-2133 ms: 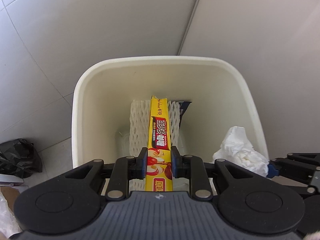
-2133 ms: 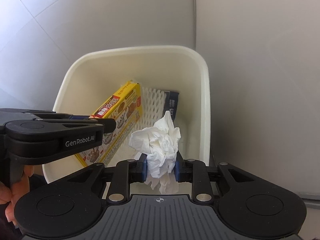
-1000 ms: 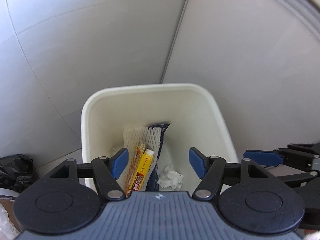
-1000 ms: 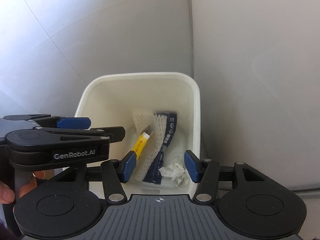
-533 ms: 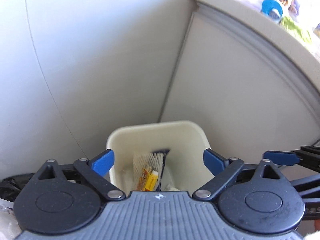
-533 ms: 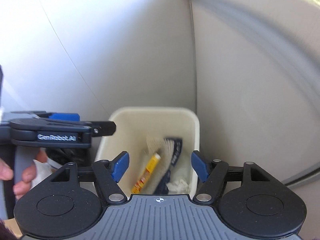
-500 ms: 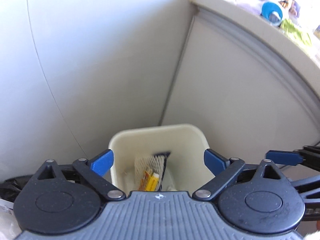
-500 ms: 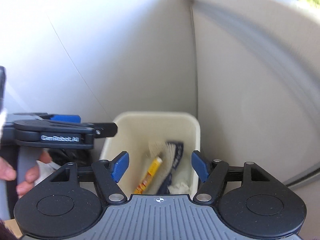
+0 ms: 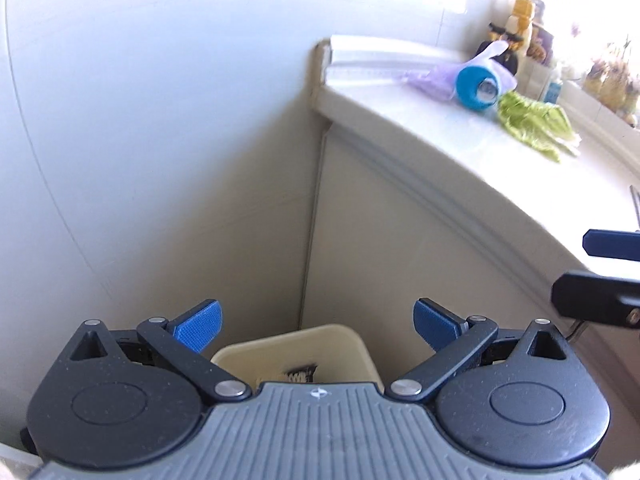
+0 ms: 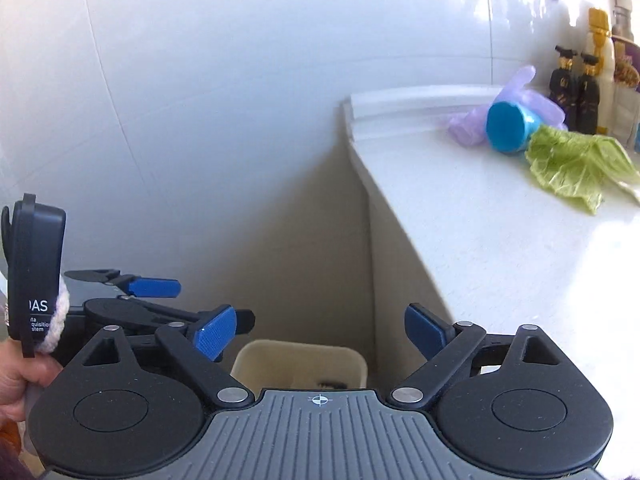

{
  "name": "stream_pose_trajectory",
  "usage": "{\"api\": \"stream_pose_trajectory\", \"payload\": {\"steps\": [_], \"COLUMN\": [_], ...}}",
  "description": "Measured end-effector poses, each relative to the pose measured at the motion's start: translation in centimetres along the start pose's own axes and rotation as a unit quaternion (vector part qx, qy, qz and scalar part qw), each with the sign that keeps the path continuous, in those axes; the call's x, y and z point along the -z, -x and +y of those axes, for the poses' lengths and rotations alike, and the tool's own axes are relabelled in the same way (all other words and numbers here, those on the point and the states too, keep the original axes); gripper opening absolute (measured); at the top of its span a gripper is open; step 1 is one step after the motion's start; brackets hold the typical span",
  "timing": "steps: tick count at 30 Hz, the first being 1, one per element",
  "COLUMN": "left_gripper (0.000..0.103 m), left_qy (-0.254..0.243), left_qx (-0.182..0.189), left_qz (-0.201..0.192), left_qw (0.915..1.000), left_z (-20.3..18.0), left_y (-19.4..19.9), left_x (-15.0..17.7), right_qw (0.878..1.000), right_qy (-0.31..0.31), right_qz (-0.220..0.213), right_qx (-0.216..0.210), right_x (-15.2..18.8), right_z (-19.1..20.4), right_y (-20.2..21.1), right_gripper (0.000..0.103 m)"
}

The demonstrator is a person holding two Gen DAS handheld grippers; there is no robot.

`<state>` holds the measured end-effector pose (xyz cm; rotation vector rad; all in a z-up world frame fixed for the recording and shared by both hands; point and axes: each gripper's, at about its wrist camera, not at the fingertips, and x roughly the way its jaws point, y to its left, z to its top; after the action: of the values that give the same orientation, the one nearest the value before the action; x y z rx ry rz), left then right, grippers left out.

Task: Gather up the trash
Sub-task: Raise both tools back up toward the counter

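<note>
The left gripper and the right gripper both have their blue pads wide apart and hold nothing. The cream trash bin sits low in the corner beside the counter. Only the left view shows a dark wrapper inside the bin. Only the right view shows the hand holding the left gripper. On the counter, a blue cup lies beside a green leaf.

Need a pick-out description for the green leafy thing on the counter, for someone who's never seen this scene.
Start at the white countertop that runs along the tiled wall above the cream bin. Near its back lies a blue cylinder on a lilac plastic bag. The leaf lies flat just in front of the cylinder: the only green, ruffled, limp thing there, unlike the upright dark bottles behind.
</note>
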<state>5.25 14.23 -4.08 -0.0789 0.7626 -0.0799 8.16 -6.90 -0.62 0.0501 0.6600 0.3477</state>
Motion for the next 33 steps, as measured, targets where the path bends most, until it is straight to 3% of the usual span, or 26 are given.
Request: {"api": "stream_pose_trajectory", "payload": {"steps": [11,21,29,33], "left_gripper": [0.102,0.102,0.102,0.102], "left_qy": [-0.046,-0.108,-0.175,-0.185], "left_qx": [-0.003,0.003,0.020,0.037], "left_qz": [-0.039,-0.066,-0.096,-0.095], "left_qw": [0.9982,0.9920,0.9798,0.9775], "left_z": [-3.8,-8.4,-12.4,-13.8], "left_y": [1.0,0.4,-1.3,-3.0], "left_x": [-4.4,-7.7,-10.3,-11.7], "right_qw": [0.997,0.994,0.988,0.983], "right_qy": [-0.005,-0.021,-0.088,-0.129], "right_qz": [-0.050,-0.054,-0.056,-0.063], "right_qx": [0.064,0.092,0.116,0.116], "right_x": [-5.3,-7.7,-9.2,-9.6], "right_z": [-4.8,-10.6,-17.9,-21.2], "right_y": [3.9,4.6,4.9,4.6], "right_gripper": [0.101,0.102,0.102,0.102]}}
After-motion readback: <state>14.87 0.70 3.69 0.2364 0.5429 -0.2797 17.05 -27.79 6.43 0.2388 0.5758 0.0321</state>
